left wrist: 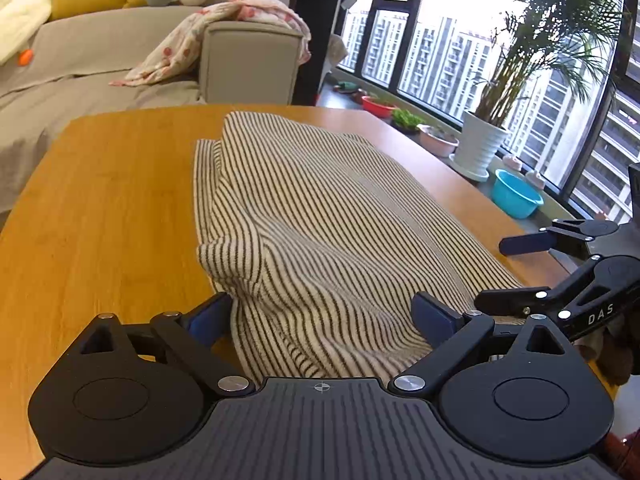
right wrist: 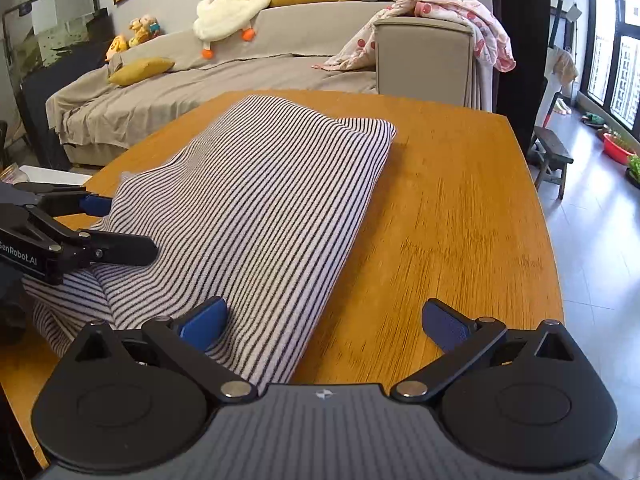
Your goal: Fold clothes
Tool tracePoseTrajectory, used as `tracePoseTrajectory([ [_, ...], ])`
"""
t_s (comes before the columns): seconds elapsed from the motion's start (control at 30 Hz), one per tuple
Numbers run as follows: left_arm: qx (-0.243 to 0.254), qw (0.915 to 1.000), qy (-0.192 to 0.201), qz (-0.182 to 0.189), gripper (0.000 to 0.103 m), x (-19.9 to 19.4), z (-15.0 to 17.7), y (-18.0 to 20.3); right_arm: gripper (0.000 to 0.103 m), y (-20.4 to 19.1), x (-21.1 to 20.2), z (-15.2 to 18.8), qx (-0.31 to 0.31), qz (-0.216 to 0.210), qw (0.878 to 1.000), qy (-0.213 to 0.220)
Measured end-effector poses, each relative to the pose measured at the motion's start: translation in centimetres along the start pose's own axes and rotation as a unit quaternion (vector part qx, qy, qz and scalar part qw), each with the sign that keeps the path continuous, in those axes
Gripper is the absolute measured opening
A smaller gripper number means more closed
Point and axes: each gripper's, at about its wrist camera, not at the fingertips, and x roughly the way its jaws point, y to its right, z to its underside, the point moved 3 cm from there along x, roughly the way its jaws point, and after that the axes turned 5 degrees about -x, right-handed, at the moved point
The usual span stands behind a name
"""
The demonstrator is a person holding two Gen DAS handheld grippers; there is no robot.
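Note:
A black-and-white striped garment [left wrist: 320, 200] lies lengthwise on the wooden table [left wrist: 100, 220], folded into a long band with its near end bunched up. My left gripper [left wrist: 322, 316] is open, its blue pads standing either side of that bunched near end. In the right wrist view the garment [right wrist: 260, 192] runs from near left to far centre. My right gripper [right wrist: 324, 322] is open over the garment's near right edge, with its left pad on the cloth and its right pad above bare table [right wrist: 440, 220]. Each gripper shows in the other's view: the right gripper [left wrist: 512, 272] and the left gripper [right wrist: 116, 226].
A grey sofa [right wrist: 240, 76] with cushions, plush toys and a pink blanket [right wrist: 452, 12] stands behind the table. Plant pots [left wrist: 480, 144] and a blue basin [left wrist: 514, 196] line the window sill. A dark stool [right wrist: 552, 156] stands on the floor by the table's far right corner.

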Motion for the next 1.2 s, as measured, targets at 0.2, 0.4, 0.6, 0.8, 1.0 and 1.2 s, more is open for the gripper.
tracePoseTrajectory([
  [0.2, -0.005, 0.9999, 0.005, -0.008, 0.1, -1.0, 0.8, -0.2, 0.103, -0.4, 0.1, 0.1, 0.005, 0.012, 1.0, -0.008],
  [0.4, -0.009, 0.9999, 0.001, -0.011, 0.103, -3.5, 2.4, -1.6, 0.103, -3.6, -3.1, -0.7, -0.053, 0.022, 0.997, 0.055],
  [0.6, -0.002, 0.9998, -0.004, -0.018, 0.103, -5.2, 3.3, -2.0, 0.101, -6.9, -2.9, 0.8, -0.126, 0.027, 0.991, 0.042],
  [0.8, 0.021, 0.9993, 0.001, -0.03, 0.103, -7.1, 3.2, -2.3, 0.088, -11.0, -7.0, 1.5, -0.247, -0.022, 0.964, 0.09],
  [1.0, 0.056, 0.998, -0.001, -0.03, 0.103, -8.6, 3.1, -1.6, 0.076, -15.1, -4.7, 3.9, -0.341, -0.052, 0.936, 0.07],
  [1.2, 0.101, 0.9949, -0.003, -0.006, 0.103, -9.8, 3.8, 0.1, 0.059, -11.8, -3.1, 0.7, -0.175, -0.103, 0.978, 0.047],
])
